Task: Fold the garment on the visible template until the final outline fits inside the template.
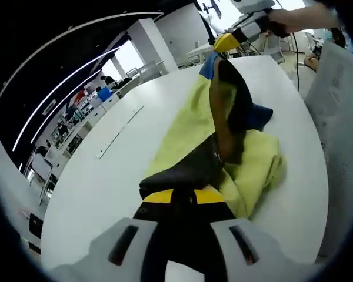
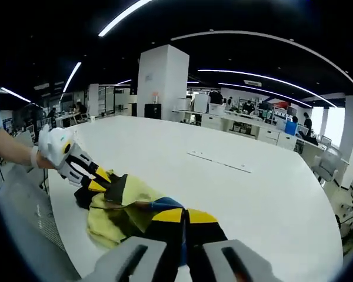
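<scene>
Garment (image 1: 247, 158) hangs stretched above the white table (image 1: 106, 194); we find left gripper (image 1: 182, 197) and right gripper (image 2: 185, 218) each clenched on opposite ends, presumably to spread it.

Left tool (image 1: 182, 197): white body, black-and-yellow tips; right tool (image 2: 185, 218) alike.

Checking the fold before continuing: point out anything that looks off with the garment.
The yellow, black and blue garment is bunched and twisted into a rope between the left gripper and right gripper, which pinch opposite ends, rather than lying flat on the white table. No template outline is clearly visible beneath it.
</scene>
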Demonstrator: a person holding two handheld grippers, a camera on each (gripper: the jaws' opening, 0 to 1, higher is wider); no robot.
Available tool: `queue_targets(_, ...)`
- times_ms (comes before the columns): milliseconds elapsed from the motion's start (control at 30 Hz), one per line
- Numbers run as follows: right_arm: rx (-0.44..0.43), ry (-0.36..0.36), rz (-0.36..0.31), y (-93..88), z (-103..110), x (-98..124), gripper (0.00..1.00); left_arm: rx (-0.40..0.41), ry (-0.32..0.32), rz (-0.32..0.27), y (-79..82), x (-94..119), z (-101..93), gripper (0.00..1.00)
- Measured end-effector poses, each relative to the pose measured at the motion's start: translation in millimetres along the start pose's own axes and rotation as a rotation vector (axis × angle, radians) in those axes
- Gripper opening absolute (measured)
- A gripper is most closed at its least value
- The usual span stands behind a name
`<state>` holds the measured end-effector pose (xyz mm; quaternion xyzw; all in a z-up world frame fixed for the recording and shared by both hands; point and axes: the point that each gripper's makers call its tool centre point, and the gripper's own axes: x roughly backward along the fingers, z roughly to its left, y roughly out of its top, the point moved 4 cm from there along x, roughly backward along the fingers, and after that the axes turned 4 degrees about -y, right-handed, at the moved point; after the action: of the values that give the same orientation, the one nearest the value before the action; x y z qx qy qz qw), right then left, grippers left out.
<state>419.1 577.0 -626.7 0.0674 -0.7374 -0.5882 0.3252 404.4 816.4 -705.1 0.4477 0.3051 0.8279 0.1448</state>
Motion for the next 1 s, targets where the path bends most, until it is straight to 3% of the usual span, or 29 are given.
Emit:
queue_targets(100, -0.005, 0.0, 0.002, -0.8, -1, -1, 0.0, -0.07, -0.019, 0.025, -2.6, 0, -1.4, 0.07)
queue_targets(333, -0.012, -0.002, 0.008, -3.6, -1, -1, 0.0, -0.127, -0.024, 0.032, 4.6, -6, -1.1, 0.07)
queue_targets(500, -0.021, -0.006, 0.011, -6.0, -2, 0, 0.0, -0.105, -0.049, 0.041, 1.7, -8, -6.6, 0.0)
queue_targets(700, -0.031, -0.012, 0.011, -8.4, -3, 2, 0.0, 0.032, -0.024, 0.008, -1.6, 5, 0.0, 0.0)
queue_targets(833, -0.031, -0.01, 0.008, -7.2, -3, 4, 0.0, 0.265, 0.014, -0.08, -1.8, 23, 15.9, 0.0)
queue_targets(1000, -0.019, 0.009, -0.013, 2.3, 2, 11, 0.0, 0.428, 0.087, -0.197, 12.7, 61, 45.8, 0.0)
